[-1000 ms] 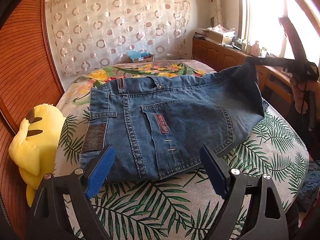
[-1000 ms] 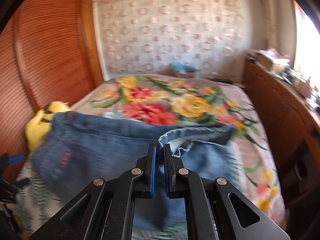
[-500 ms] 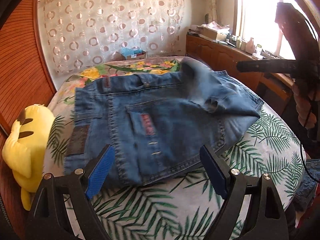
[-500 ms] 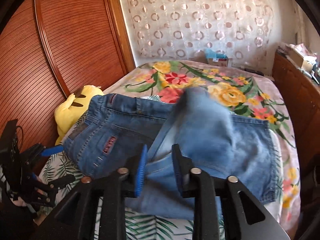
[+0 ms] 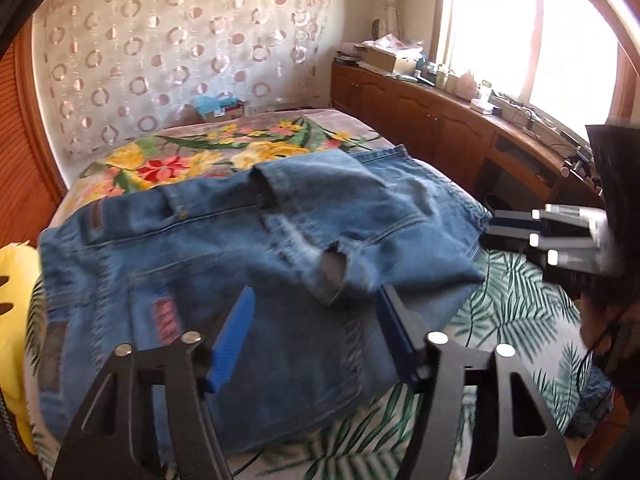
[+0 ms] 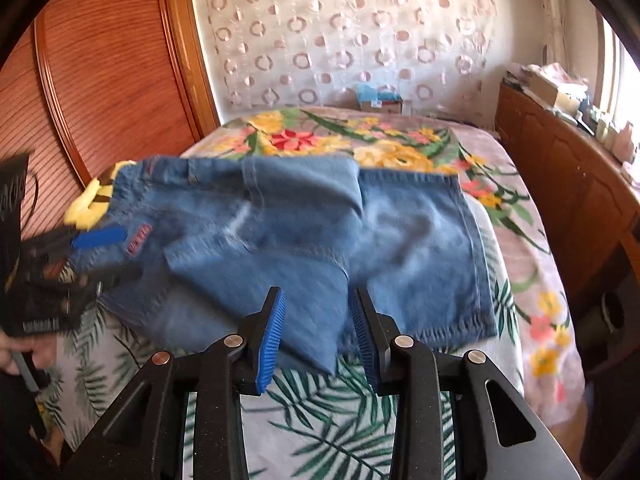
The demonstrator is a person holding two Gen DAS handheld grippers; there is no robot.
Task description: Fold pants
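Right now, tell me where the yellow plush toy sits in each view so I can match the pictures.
Left wrist view: yellow plush toy at the far left edge, beside the jeans.
Right wrist view: it peeks out at middle left, behind the jeans' waistband.
Shared landmark: the blue-topped box by the curtain.

Bare palm-print bedspread [image 6: 320, 412] lies open at 6 o'clock, under the right gripper [image 6: 316, 324]. Folded jeans [image 6: 320, 232] fill centre. Yellow plush toy [image 6: 90, 204] and ribbed wooden wall [image 6: 104, 60] block 9 o'clock. Wooden cabinet [image 6: 568, 184] closes off 3 o'clock. Floral bedding [image 6: 360, 136] at 12 o'clock is free.
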